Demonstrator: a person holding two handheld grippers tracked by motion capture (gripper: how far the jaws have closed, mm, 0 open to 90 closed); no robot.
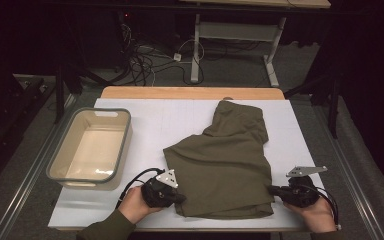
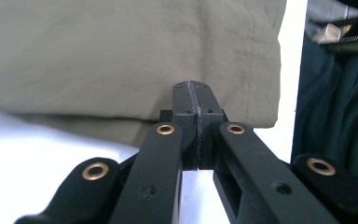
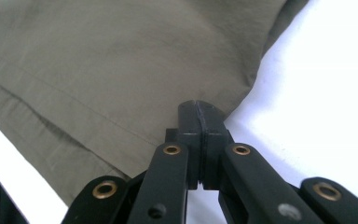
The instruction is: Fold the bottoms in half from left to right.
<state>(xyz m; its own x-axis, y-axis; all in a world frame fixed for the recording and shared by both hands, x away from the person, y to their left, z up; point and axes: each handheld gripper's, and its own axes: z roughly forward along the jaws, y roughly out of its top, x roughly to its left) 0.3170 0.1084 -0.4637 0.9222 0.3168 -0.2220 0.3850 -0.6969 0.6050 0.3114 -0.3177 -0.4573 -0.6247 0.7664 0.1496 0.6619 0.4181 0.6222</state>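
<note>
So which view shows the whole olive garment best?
The high view: the olive garment lies folded on the white table, outline complete. The left gripper view and right gripper view give only close-up edges.

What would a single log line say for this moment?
left gripper: shut, at olive garment's near-left edge | right gripper: shut, at its near-right corner | basin: empty, left

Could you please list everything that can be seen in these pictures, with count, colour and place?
garment: one, olive green, folded on the table's middle and right.
tub: one, pale with grey-green rim, empty, table's left.
table: one, white top with wooden far edge.
cables: several, dark and white, on the floor beyond.
left gripper: one, black, shut, at the garment's near left edge.
right gripper: one, black, shut, at its near right edge.
</note>
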